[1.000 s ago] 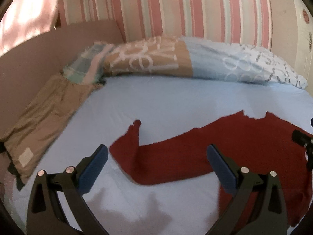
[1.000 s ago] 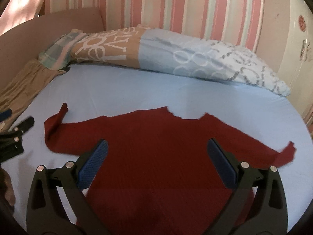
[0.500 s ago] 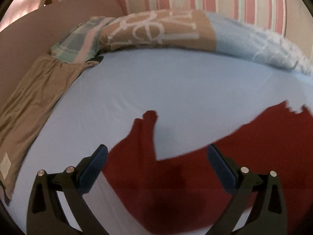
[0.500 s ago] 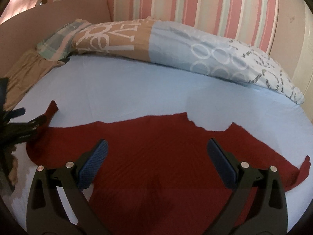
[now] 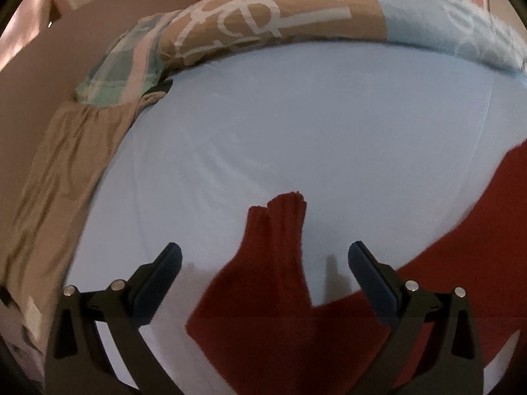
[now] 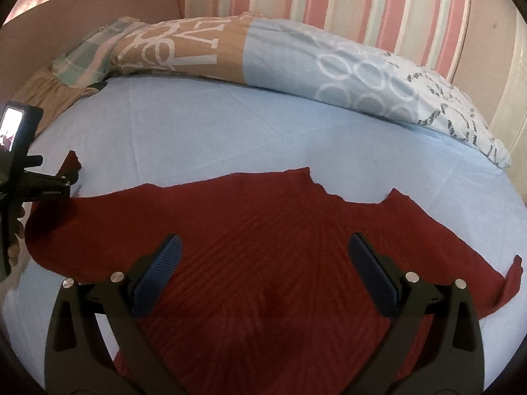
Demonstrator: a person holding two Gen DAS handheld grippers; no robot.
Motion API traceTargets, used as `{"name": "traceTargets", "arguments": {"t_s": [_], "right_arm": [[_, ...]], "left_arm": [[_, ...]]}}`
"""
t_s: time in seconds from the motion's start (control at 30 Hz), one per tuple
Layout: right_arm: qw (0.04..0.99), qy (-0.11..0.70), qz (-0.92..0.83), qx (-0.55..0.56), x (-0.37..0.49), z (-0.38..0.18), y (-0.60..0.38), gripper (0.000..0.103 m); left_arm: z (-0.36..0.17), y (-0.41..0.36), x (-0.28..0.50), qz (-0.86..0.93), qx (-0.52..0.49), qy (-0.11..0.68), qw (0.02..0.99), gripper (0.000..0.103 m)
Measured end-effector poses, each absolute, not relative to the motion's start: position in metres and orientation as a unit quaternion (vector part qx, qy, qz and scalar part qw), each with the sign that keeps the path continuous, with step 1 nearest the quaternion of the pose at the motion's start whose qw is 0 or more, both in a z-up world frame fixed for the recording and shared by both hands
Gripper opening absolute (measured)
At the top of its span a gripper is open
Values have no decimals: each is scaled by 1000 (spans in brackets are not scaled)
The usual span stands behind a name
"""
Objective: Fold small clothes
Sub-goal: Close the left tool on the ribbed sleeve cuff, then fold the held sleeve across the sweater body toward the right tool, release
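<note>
A dark red knit sweater [image 6: 263, 250] lies spread flat on the light blue bed sheet [image 6: 214, 138], sleeves out to both sides. In the left wrist view its left sleeve [image 5: 276, 256] lies bent, cuff pointing away. My left gripper [image 5: 263, 263] is open, low over that sleeve, with the sleeve between its fingers. It also shows in the right wrist view [image 6: 56, 182] at the sleeve's end. My right gripper [image 6: 263, 256] is open and empty, above the sweater's body.
A long patterned pillow [image 6: 296, 56] lies across the far side of the bed. A tan cloth [image 5: 59, 177] and a plaid cloth [image 5: 122, 65] lie along the left edge by the brown headboard [image 5: 49, 52]. A striped wall [image 6: 329, 0] stands behind.
My left gripper has moved forward and down over the left sleeve, which now lies between its open fingers. My right gripper has moved closer over the sweater's body. Both stay open.
</note>
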State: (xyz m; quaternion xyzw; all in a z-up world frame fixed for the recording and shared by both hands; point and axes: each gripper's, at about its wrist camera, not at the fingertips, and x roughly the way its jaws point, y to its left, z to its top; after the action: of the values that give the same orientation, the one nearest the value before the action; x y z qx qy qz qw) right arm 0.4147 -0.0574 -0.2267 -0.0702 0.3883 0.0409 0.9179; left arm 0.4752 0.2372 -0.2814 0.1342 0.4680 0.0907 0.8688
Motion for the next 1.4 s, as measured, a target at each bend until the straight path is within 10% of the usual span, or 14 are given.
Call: {"name": "traceTargets", "arguments": {"t_s": [0.3, 0.83, 1.4], "right_arm": [[919, 382, 39, -84, 412, -217, -53, 100], [913, 400, 32, -76, 391, -207, -78, 100], [912, 402, -82, -25, 350, -183, -239, 100]], "left_arm": [[-299, 259, 486, 71, 103, 518, 846, 10], [-219, 220, 416, 6, 40, 406, 913, 8], [-189, -28, 410, -200, -17, 389, 899, 8]]}}
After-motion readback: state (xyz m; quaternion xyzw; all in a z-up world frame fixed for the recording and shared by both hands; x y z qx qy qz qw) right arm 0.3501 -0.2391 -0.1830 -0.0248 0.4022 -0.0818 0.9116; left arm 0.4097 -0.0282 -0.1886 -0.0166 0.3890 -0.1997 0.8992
